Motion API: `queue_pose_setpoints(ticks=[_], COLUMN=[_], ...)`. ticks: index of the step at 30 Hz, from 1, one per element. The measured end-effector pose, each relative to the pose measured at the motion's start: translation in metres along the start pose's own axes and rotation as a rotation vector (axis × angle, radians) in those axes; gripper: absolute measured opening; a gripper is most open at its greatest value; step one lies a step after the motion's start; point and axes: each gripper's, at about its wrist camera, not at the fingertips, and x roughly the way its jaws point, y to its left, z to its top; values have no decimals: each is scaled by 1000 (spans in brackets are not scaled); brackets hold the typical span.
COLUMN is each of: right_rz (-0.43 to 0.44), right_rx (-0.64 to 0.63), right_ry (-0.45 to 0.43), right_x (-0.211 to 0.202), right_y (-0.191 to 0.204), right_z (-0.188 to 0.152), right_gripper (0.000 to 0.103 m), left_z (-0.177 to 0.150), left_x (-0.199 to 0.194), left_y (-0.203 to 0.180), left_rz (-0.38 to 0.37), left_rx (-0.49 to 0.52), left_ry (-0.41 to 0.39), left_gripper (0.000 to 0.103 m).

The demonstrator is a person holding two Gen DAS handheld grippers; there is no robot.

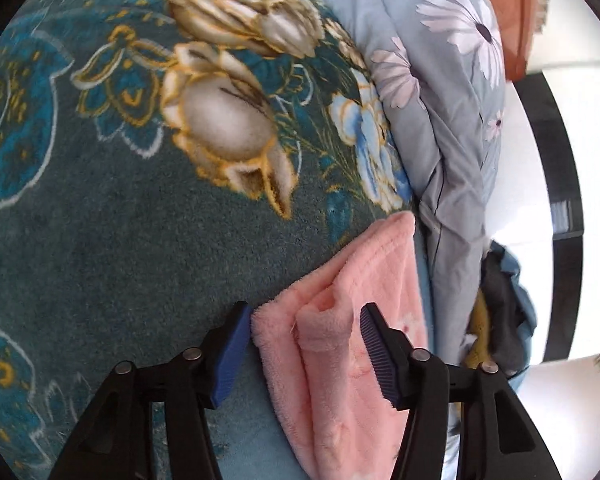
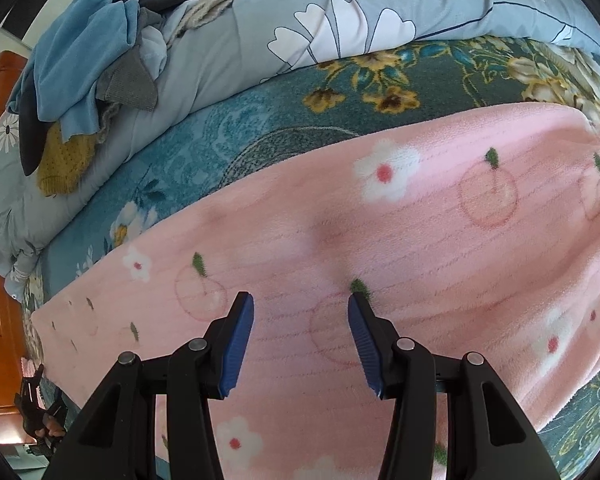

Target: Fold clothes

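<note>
A pink fleece garment [image 2: 380, 240] with white flowers and peach outlines lies spread flat on the teal floral blanket [image 2: 228, 140]. My right gripper [image 2: 300, 320] is open just above its middle, holding nothing. In the left wrist view the garment's folded pink edge [image 1: 340, 340] lies between the fingers of my left gripper [image 1: 306, 332], which is open around it, the jaws standing apart on either side of the fold.
A grey-blue flowered duvet [image 2: 360, 12] is bunched along the far side of the blanket. A pile of other clothes [image 2: 92, 40], blue, dark grey and mustard, sits on it. Orange wooden furniture [image 2: 0, 80] stands beyond. The teal blanket [image 1: 120, 220] stretches left of the left gripper.
</note>
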Motion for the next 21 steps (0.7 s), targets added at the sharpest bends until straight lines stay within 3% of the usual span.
queue_pose_setpoints(ticks=[2,3,4,6,8,10,12,14,17,18,19,21], right_rz=[-5,-10,-15,-17,-12,-2,15,37,55,61,61,62], right_rx=[7,13,19,39,67,96,121,143,147,147,142,131], right_ry=[1,3,6,9,-1,-12,-18,-24,-31,-33,-33,-36], right_x=[-1,-1,0,1,-4,-7,-8,-9,-8,-7,-7,-7], right_y=[-6,-9,-12,-22,-35,-48,-58,-66,-66,-66,-65,-65], right_z=[-5,-8,-10,-14,-16,-16,-17,-17,-17,-17,-17,-18], right_gripper=[51,51,51,51,51,51,51,51,51,51,51,51], left_z=[-2,-2,-2,1,6,14,17,13,6,4,1,-3], left_x=[0,0,-1,-3,-5,-7,-8,-16,-23,-23,-23,-18], left_y=[-7,-11,-13,-13,-8,6,6,-1,1,-1,-4,-11], left_rz=[49,83,112,168,231,267,255,233,71,47,27,-7], left_rx=[47,76,88,92,69,11,12,47,-7,-8,-7,7], left_ry=[-16,-25,-41,-76,-117,-117,-83,-99,-66,-62,-59,-53], left_gripper=[35,20,14,11,0,0,0,1,6,21,46,64])
